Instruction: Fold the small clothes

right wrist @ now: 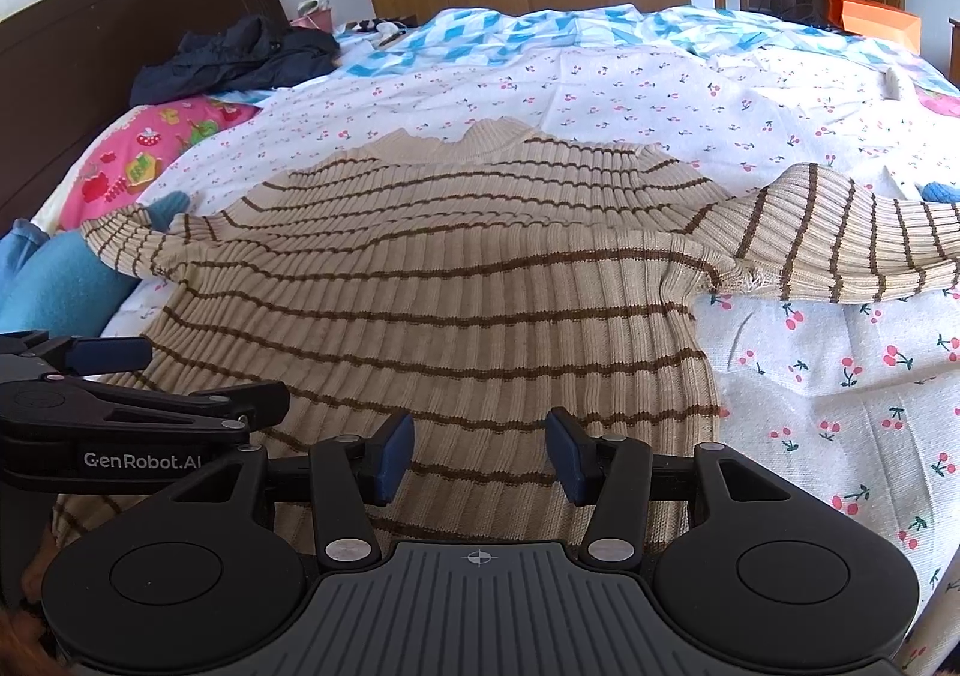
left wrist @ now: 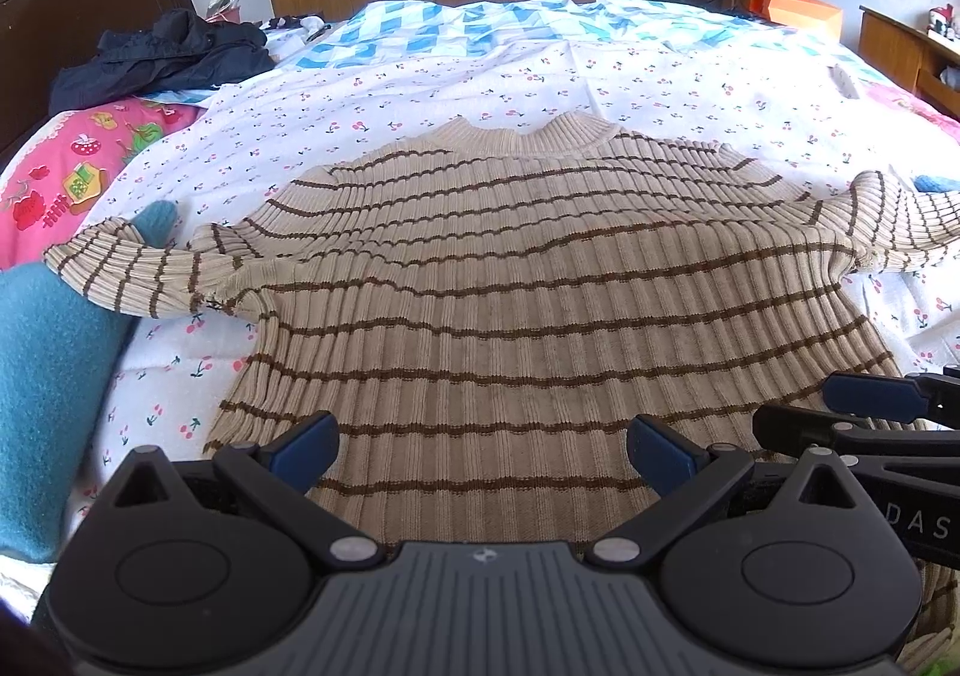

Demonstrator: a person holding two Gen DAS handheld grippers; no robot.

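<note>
A beige ribbed sweater with thin brown stripes [left wrist: 480,268] [right wrist: 432,280] lies flat on the bed, collar at the far end and a sleeve out to each side. My left gripper [left wrist: 483,451] hangs over the hem's left part, jaws wide apart, with only flat knit showing between the blue pads. My right gripper [right wrist: 480,457] hovers over the hem further right, its pads apart too and gripping nothing. Each gripper shows in the other's view: the right gripper [left wrist: 828,412] at the right edge, the left gripper [right wrist: 192,376] at the left edge.
The sweater rests on a white cherry-print sheet [right wrist: 840,376]. A teal garment [left wrist: 48,376] lies under the left sleeve, with a pink pillow [left wrist: 78,165] and a dark jacket [left wrist: 168,51] near the headboard. An orange box [left wrist: 792,12] sits beyond the far corner.
</note>
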